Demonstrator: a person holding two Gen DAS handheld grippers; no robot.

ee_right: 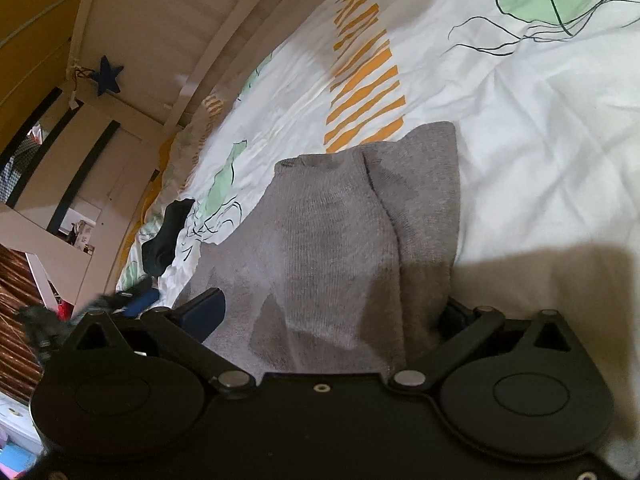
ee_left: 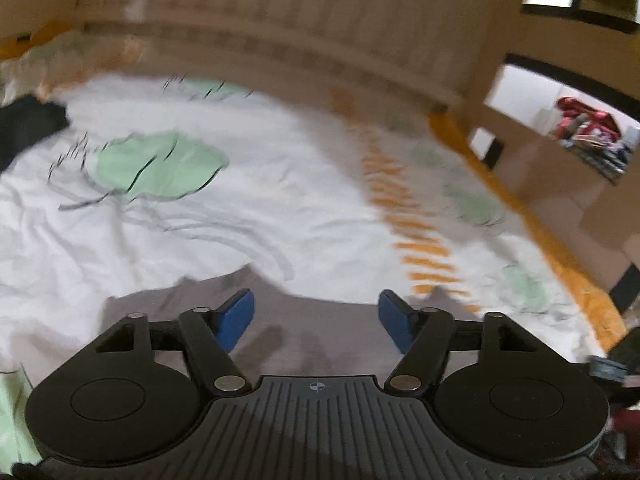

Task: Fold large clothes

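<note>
Left view motion-blurred; right view sharper, shadowed, edges bowed.

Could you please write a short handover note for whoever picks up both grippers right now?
Left gripper: jaws open, holding nothing, above the near edge of the grey garment.
Right gripper: jaws wide open with grey fabric bunched between them; the right finger is hidden by cloth, so a grip cannot be confirmed.
The garment lies on the patterned white bedsheet, with one side flap already laid over the body. A dark garment lies farther off on the bed, untouched.
Done: apparently a first fold of the grey piece.
Left: finish folding it, then the dark one.
</note>
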